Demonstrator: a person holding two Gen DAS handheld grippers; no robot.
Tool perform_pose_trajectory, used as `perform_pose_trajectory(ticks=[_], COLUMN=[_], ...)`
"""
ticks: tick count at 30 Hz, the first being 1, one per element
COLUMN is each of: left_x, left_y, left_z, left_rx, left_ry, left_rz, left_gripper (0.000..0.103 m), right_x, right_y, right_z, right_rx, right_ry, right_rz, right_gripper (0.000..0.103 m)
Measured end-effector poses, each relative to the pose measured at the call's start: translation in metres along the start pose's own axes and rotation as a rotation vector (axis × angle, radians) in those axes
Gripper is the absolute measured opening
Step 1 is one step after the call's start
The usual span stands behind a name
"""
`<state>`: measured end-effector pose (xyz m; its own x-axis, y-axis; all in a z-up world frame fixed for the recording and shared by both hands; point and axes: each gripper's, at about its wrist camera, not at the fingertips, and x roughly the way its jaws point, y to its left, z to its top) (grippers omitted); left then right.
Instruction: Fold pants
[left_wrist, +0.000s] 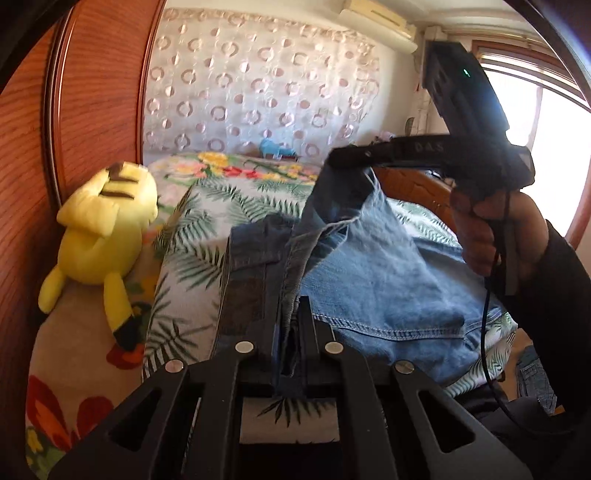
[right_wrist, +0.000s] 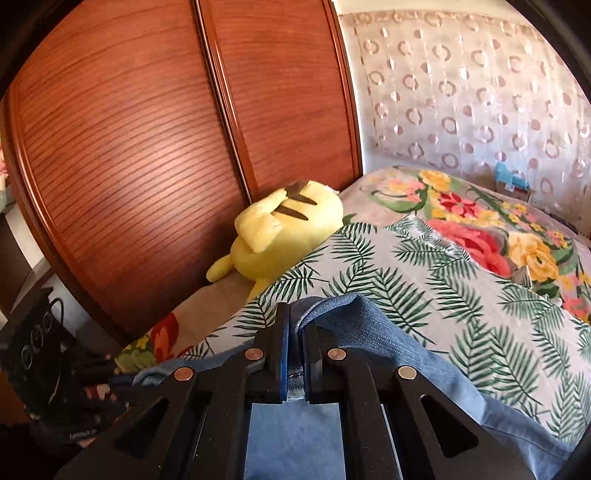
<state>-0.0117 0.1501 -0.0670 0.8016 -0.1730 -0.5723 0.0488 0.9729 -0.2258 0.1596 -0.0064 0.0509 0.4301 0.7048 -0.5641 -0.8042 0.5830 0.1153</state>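
Blue denim pants (left_wrist: 373, 280) lie partly lifted over the leaf-print bed cover (left_wrist: 192, 266). My left gripper (left_wrist: 291, 314) is shut on a seamed edge of the pants, low in the left wrist view. A hand (left_wrist: 480, 232) holds my right gripper (left_wrist: 334, 159) higher up and further back. It is shut on a frayed hem of the pants, and the cloth hangs down from it. In the right wrist view my right gripper (right_wrist: 297, 328) pinches a bunched fold of the pants (right_wrist: 388, 343) above the bed cover (right_wrist: 424, 280).
A yellow plush toy (left_wrist: 107, 221) (right_wrist: 280, 240) lies against the wooden wardrobe doors (right_wrist: 129, 147) at the bed's left edge. A floral blanket (right_wrist: 480, 229) covers the far part of the bed. A patterned curtain (left_wrist: 258, 85) hangs behind, and a bright window (left_wrist: 546, 122) is at the right.
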Motion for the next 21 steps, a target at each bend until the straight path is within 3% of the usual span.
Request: perform_pose_trajectory(ticks=[7, 10, 14, 16, 18, 21], left_x=[0.013, 0.013, 0.012, 0.012, 0.011, 0.007], left_y=[0.009, 0.009, 0.011, 0.011, 0.011, 0.009], left_z=[-0.012, -0.012, -0.011, -0.01, -0.009, -0.006], left_rx=[-0.026, -0.012, -0.02, -0.027, -0.029, -0.029], left_ry=[0.052, 0.059, 0.054, 0.049, 0.044, 0.02], left_rz=[0.028, 0.042, 0.047, 0.053, 0.063, 0.065], left_gripper=[0.01, 0.018, 0.041, 0.043, 0.043, 0.043], right_x=[0.039, 0.049, 0.043, 0.034, 0.026, 0.009], right_y=[0.004, 0.004, 0.006, 0.006, 0.005, 0.003], right_z=[0.008, 0.009, 0.009, 0.011, 0.009, 0.001], right_rx=[0.004, 0.018, 0.011, 0.006, 0.0, -0.017], right_ry=[0.064, 0.091, 0.088, 0.068, 0.044, 0.011], right_rz=[-0.024, -0.055, -0.09, -0.089, -0.096, -0.123], right_gripper=[0.005, 0.009, 0.024, 0.04, 0.048, 0.049])
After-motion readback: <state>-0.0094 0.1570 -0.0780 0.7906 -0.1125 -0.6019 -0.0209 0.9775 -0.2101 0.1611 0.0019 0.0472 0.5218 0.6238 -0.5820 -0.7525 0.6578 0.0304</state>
